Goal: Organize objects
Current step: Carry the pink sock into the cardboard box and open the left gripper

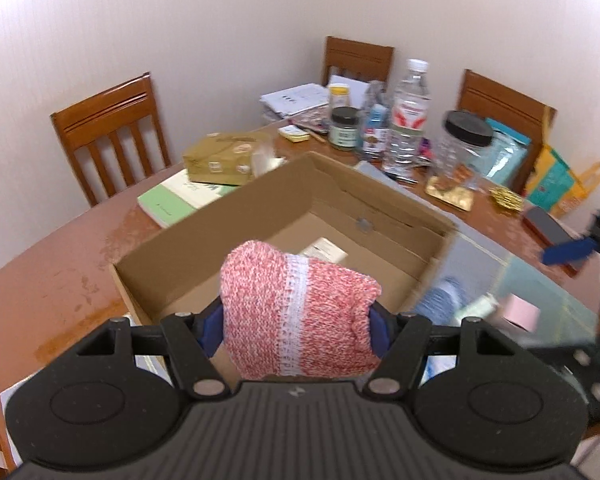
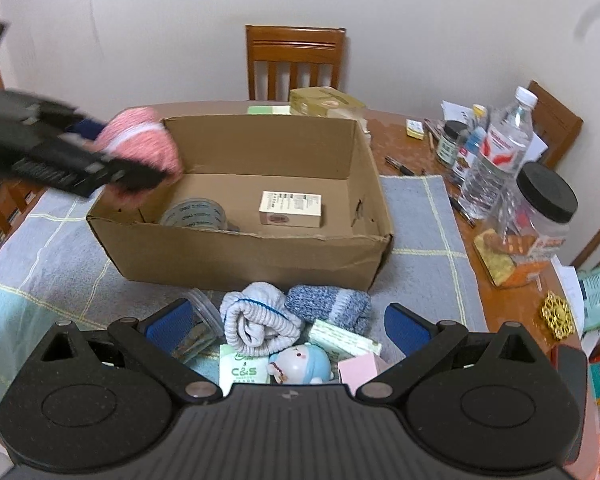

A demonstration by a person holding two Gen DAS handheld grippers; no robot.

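Note:
My left gripper [image 1: 296, 326] is shut on a rolled pink knit sock [image 1: 296, 312] and holds it above the near edge of an open cardboard box [image 1: 380, 196]. In the right wrist view the sock [image 2: 140, 144] hangs over the box's [image 2: 240, 256] left corner. Inside lie a tape roll [image 2: 194, 212] and a small white carton [image 2: 291, 209]. My right gripper [image 2: 288, 320] is open above a pile in front of the box: a white sock roll [image 2: 260, 318], a blue-grey sock roll [image 2: 328, 304], a plastic jar [image 2: 198, 328], a toy figure [image 2: 300, 366], a tissue pack [image 2: 242, 368] and a pink box [image 2: 358, 368].
A checked cloth [image 2: 420, 216] covers the wooden table [image 1: 60, 272] under the box. Bottles [image 2: 496, 152], jars [image 2: 540, 208], a snack tray [image 2: 500, 260], books [image 1: 180, 196] and a tissue box [image 1: 224, 156] crowd the far and right sides. Chairs [image 2: 296, 60] stand around the table.

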